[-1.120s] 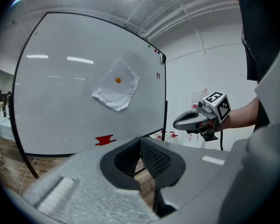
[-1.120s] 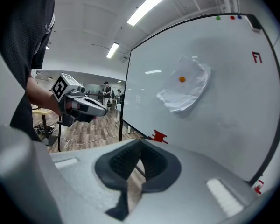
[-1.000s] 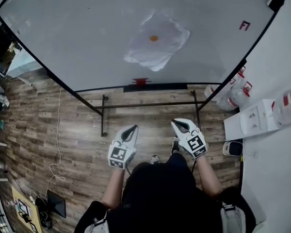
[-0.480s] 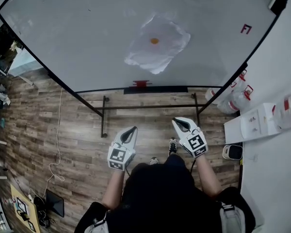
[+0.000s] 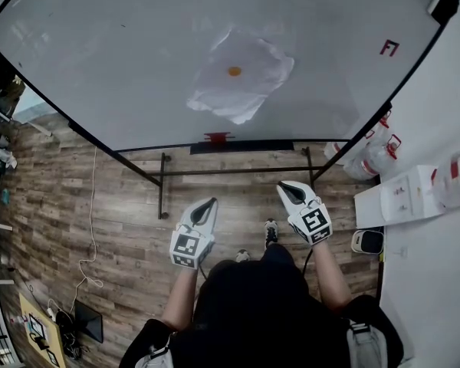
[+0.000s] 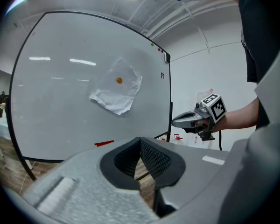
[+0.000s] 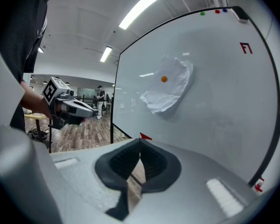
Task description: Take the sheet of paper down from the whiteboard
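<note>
A crumpled white sheet of paper (image 5: 239, 78) hangs on the whiteboard (image 5: 123, 52), pinned by a small orange magnet (image 5: 234, 71). The paper (image 6: 115, 91) and its magnet (image 6: 119, 80) show ahead of my left gripper; from the right gripper view the paper (image 7: 170, 89) hangs up and to the right, the magnet (image 7: 164, 79) on it. My left gripper (image 5: 209, 205) and right gripper (image 5: 287, 186) are both shut and empty, held side by side well short of the board, below the paper.
The board stands on a black frame (image 5: 165, 176) over a wood floor. A red marker (image 5: 217, 137) lies on its tray. Plastic jugs (image 5: 368, 153) and white boxes (image 5: 402, 190) sit by the right wall. A cable (image 5: 92, 228) runs along the floor at left.
Both grippers have edged toward the whiteboard, the right one more. The board and paper sit slightly lower and further left in the head view.
</note>
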A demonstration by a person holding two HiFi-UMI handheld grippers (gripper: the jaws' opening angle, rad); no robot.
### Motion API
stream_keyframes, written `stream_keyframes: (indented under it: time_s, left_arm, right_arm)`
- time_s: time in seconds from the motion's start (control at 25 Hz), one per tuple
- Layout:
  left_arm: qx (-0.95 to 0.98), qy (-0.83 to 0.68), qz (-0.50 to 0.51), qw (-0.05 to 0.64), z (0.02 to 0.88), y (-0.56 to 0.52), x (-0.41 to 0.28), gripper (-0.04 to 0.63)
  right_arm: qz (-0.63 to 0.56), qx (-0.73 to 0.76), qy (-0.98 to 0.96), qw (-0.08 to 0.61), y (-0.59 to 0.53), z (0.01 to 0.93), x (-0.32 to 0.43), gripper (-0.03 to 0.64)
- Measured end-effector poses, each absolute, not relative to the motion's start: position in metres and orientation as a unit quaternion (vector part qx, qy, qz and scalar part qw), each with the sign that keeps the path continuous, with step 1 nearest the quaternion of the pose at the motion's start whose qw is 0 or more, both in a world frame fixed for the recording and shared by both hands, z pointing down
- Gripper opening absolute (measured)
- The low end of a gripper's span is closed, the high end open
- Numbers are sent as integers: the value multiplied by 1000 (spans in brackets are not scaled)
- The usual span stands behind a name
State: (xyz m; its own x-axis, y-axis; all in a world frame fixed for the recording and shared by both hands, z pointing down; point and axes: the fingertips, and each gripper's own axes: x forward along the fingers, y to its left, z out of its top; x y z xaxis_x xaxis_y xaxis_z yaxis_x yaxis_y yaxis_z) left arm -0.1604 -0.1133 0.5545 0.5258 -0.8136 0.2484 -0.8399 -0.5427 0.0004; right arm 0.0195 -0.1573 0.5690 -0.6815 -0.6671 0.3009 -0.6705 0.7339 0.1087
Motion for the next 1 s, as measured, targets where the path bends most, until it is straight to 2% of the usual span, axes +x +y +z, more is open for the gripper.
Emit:
stream_keyframes:
  time_s: [0.6, 1.0]
  left_arm:
    - [849, -516, 100, 48, 535, -206, -119, 11]
    - [817, -570, 90, 8, 498, -265, -95, 11]
  right_arm:
    - [-3, 326, -938, 120, -273, 537, 57, 3]
    - [37, 261, -964, 40, -345, 496, 71, 3]
